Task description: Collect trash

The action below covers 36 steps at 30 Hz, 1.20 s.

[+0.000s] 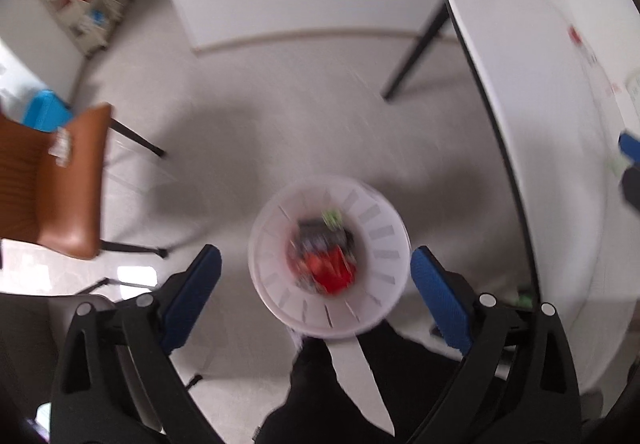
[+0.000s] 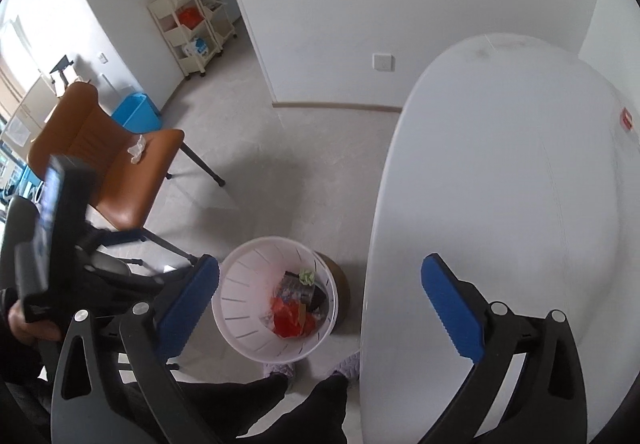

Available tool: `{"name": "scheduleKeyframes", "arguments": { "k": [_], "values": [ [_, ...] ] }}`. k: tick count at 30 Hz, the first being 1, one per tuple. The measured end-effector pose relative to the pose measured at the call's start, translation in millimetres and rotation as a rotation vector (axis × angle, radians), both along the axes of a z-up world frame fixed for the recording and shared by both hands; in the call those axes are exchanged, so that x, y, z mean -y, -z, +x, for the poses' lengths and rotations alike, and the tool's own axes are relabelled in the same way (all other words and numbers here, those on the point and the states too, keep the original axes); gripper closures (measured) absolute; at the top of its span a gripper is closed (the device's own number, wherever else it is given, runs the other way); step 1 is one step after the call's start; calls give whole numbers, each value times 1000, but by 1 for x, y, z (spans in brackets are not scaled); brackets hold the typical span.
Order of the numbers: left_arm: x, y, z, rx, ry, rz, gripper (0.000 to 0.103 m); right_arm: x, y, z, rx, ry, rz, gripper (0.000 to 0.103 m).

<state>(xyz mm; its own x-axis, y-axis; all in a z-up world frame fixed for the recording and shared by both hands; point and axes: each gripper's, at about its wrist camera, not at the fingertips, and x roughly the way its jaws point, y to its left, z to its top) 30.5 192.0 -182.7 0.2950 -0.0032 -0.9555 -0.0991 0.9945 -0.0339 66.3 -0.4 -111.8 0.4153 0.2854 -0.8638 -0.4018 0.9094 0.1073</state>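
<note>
White counter [image 2: 500, 172]: fills right half of right wrist view, top bare apart from a small red label [image 2: 626, 120] at far edge; in left wrist view seen only as a curved strip at right [image 1: 560, 164], with blurred red marks and pale items too smeared to identify.

Brown chair [image 2: 120, 164]: whole seat and back in right view, crumpled white scrap [image 2: 137, 149] lying on seat; left view cuts chair off at left edge [image 1: 60, 184], scrap a pale blur there.

Cream shelf cart [image 2: 192, 16] against far wall, blue bin [image 2: 136, 114] behind chair; both sharper in right view.

White slotted wastebasket [image 1: 376, 220] on floor just beside counter, standing upright. Trash [image 2: 296, 304] inside at bottom: red wrapper, dark packet, small green bit. Same contents in left view [image 1: 324, 252] heavily motion-blurred. Right view alone shows a brown round object [image 2: 340, 284] behind basket, mostly hidden.

Person's dark trouser legs and pale shoes below basket, cropped at bottom edge.

Left hand-held gripper [image 1: 316, 284]: blue pads spread wide, nothing between them, poised over basket. Also visible at left edge of right view as dark blurred body with hand beneath.

Right hand-held gripper [image 2: 320, 300]: pads spread wide, nothing gripped, basket and counter edge seen between.
</note>
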Motion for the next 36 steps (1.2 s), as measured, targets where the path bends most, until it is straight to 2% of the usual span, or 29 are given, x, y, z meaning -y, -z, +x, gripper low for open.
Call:
{"name": "scheduleKeyframes", "arguments": {
  "k": [1, 4, 9, 15, 20, 23, 26, 36],
  "values": [
    [-2, -9, 3, 25, -14, 14, 12, -1, -5, 2, 11, -7, 0, 3],
    [-4, -68, 2, 180, -82, 77, 8, -7, -28, 7, 64, -24, 16, 3],
    [-2, -160, 1, 399, -150, 164, 8, -14, -85, 15, 210, -75, 73, 3],
    [-7, -241, 10, 496, -282, 250, 8, -18, -162, 25, 384, -124, 128, 2],
    [-13, -289, 8, 555, -402, 232, 8, -14, -212, 26, 490, -164, 189, 2],
    [-13, -303, 5, 591, -463, 235, 8, -11, -227, 23, 534, -186, 200, 2],
    [-13, -305, 2, 590, -480, 217, 8, -9, -231, 20, 571, -179, 183, 2],
    [-1, -294, 1, 544, -462, 206, 8, 10, -227, 20, 519, -166, 245, 2]
  ]
}}
